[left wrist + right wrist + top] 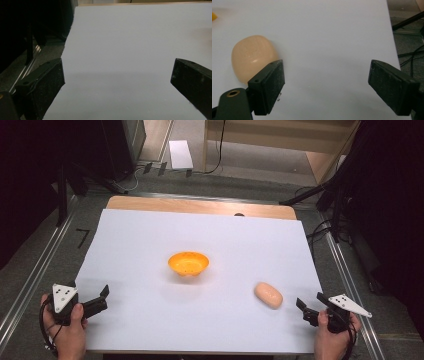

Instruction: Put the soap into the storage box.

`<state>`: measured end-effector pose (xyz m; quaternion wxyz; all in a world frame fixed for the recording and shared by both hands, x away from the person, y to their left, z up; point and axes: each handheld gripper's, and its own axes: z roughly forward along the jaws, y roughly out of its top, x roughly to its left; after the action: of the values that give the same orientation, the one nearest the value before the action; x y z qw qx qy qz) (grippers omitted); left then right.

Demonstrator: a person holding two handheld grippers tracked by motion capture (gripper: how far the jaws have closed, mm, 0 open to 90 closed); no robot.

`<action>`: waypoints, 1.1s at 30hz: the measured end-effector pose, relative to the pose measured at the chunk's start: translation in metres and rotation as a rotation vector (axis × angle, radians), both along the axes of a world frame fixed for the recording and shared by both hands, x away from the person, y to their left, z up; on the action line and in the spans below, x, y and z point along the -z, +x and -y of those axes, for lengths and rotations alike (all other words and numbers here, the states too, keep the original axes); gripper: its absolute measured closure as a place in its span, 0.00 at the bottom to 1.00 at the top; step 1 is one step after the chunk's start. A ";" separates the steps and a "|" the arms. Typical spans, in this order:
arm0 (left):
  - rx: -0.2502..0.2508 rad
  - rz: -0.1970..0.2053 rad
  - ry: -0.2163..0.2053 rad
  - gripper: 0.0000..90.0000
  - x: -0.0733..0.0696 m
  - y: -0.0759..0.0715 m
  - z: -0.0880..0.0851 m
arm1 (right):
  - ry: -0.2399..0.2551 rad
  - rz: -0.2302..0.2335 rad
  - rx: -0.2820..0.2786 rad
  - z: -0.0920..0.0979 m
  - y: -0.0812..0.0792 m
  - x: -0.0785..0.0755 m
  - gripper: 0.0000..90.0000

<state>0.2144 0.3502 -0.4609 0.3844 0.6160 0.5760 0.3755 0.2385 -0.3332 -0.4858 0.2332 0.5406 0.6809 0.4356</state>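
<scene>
A smooth, pale peach oval bun [268, 295] lies right of the orange bowl [188, 263]. Right gripper [304, 310] near it, jaws wide open; left gripper [101, 298] open too.

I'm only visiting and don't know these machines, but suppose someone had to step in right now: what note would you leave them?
Left gripper: open, holding nothing, resting at the near left corner of the white sheet.
Right gripper: open, holding nothing, near right edge of the sheet; its fingers sit just right of the bread roll, not around it.
Things: the pale bread roll lies on the sheet in front of the right gripper; the orange bowl stands mid-sheet, nothing visible in it.
Done: nothing yet, both things untouched.
Left: probably grasp the roll with the right gripper and carry it to the bowl.
</scene>
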 end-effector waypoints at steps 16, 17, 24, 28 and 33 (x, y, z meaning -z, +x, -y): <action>0.024 0.004 -0.010 0.00 0.001 0.000 -0.001 | -0.279 -0.211 -0.258 -0.019 0.013 -0.029 0.15; 0.023 0.003 -0.012 0.00 0.001 0.000 -0.001 | -0.295 -0.224 -0.277 -0.023 0.015 -0.031 0.15; 0.027 0.009 -0.024 0.00 0.001 -0.001 -0.002 | -0.358 -0.322 -0.413 -0.046 0.030 -0.036 0.15; 0.033 0.001 -0.016 0.00 0.001 0.000 -0.002 | -0.381 -0.372 -0.450 -0.055 0.036 -0.037 0.16; 0.036 0.001 -0.018 0.00 0.001 0.000 -0.002 | -0.390 -0.398 -0.467 -0.063 0.042 -0.041 0.19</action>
<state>0.2143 0.3523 -0.4616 0.3970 0.6227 0.5680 0.3634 0.2803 -0.2702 -0.4452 0.0891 0.3901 0.8883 0.2253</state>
